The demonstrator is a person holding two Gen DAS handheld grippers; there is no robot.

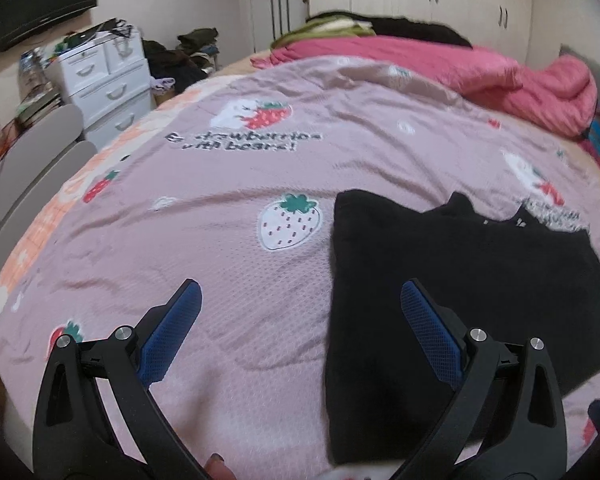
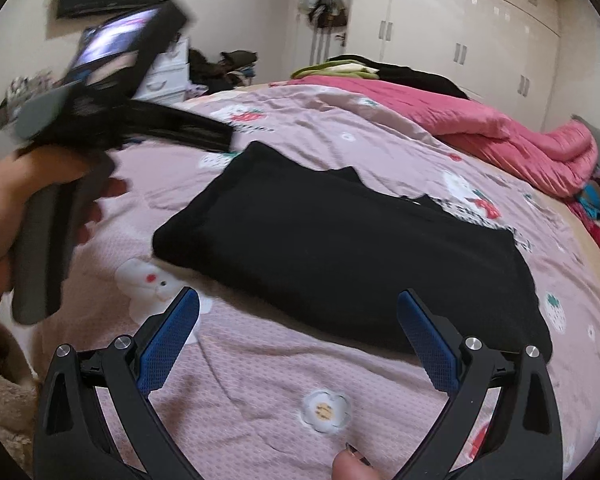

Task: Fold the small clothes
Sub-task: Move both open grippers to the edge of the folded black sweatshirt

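A black garment [image 1: 452,280] lies folded flat on the pink strawberry-print bedspread [image 1: 220,208]; it also shows in the right wrist view [image 2: 340,248]. My left gripper [image 1: 300,292] is open and empty, just above the bedspread, with its right finger over the garment's left edge. My right gripper [image 2: 298,300] is open and empty, hovering at the garment's near edge. The left gripper's body, held in a hand, shows blurred at the left of the right wrist view [image 2: 100,120].
A crumpled pink duvet [image 1: 480,68] lies across the far side of the bed, with dark and green clothes [image 1: 364,26] behind it. White drawers [image 1: 108,80] stand left of the bed. White wardrobes [image 2: 480,32] line the far wall.
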